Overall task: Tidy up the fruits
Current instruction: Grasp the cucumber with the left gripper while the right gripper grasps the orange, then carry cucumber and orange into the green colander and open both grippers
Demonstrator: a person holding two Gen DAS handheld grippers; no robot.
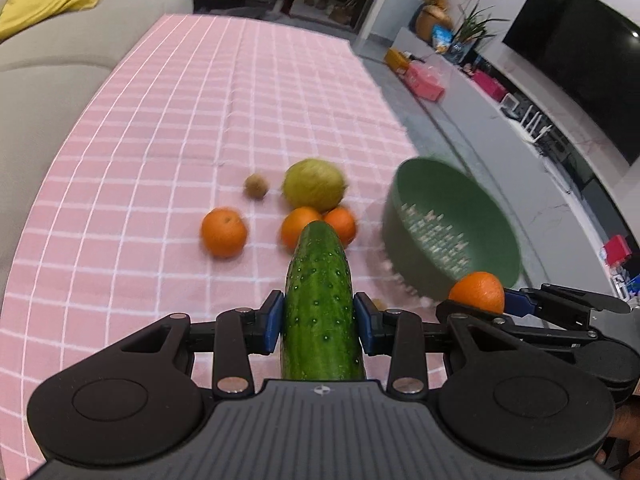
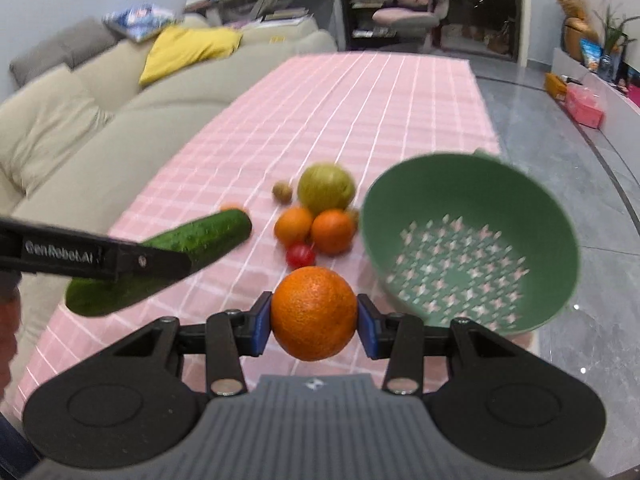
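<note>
My left gripper (image 1: 319,322) is shut on a green cucumber (image 1: 320,304), held above the pink checked tablecloth (image 1: 160,140); it also shows in the right wrist view (image 2: 192,248). My right gripper (image 2: 314,322) is shut on an orange (image 2: 314,312), also seen at the right of the left wrist view (image 1: 477,286). A green perforated colander (image 2: 468,240) stands at the table's right edge (image 1: 448,228). On the cloth lie three oranges (image 1: 223,232), a yellow-green round fruit (image 1: 314,184), a small brown fruit (image 1: 256,186) and a small red tomato (image 2: 300,255).
A beige sofa (image 2: 72,140) with a yellow cushion (image 2: 188,50) runs along the table's left side. A grey floor (image 2: 560,140), a TV (image 1: 580,60) and a low shelf with boxes (image 1: 424,80) lie to the right. A chair (image 2: 408,12) stands beyond the far end.
</note>
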